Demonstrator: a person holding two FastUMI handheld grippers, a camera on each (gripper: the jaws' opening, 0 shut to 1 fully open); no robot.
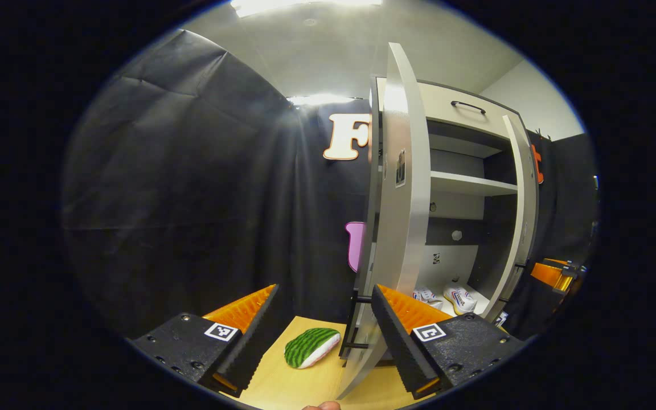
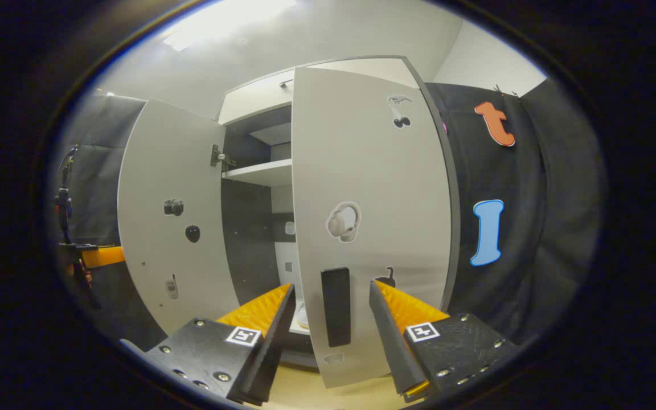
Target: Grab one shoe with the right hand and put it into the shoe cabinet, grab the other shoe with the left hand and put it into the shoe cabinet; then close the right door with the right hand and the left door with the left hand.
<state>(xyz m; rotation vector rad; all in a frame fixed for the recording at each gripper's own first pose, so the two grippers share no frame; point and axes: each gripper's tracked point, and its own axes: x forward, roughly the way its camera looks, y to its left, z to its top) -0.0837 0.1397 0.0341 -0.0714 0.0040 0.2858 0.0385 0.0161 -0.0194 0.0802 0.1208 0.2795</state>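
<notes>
A: In the left gripper view, how does the left tool (image 1: 323, 319) stand?

B: Released, its two fingers spread wide and pressing on nothing. The thin front edge of the pale grey left door (image 1: 399, 188) of the tall grey shoe cabinet (image 1: 464, 122) stands just ahead of the gap, nearer the right-hand finger; I cannot tell whether they touch.

A: And the shoes?

B: Both white sneakers with coloured side stripes (image 1: 447, 297) lie side by side on the cabinet's bottom floor, behind that open door. A white shelf (image 1: 473, 183) sits above them.

A: What else is on the light wooden surface (image 1: 282, 387)?

B: A green-striped, watermelon-patterned soft toy with a white underside (image 1: 311, 347), lying near the cabinet's foot, between the tool's fingers as the camera sees it.

A: Now the right gripper view

B: The right tool (image 2: 331, 310) is also released, fingers apart. Between them, a little farther off, hangs the black upright bar handle (image 2: 336, 306) on the pale grey right door (image 2: 370, 188), which stands partly swung in. The fingers are not on the handle. The left door (image 2: 171, 171) is wide open there, with small stickers on its inner face. The left tool (image 2: 100, 256) shows at the far left edge
</notes>
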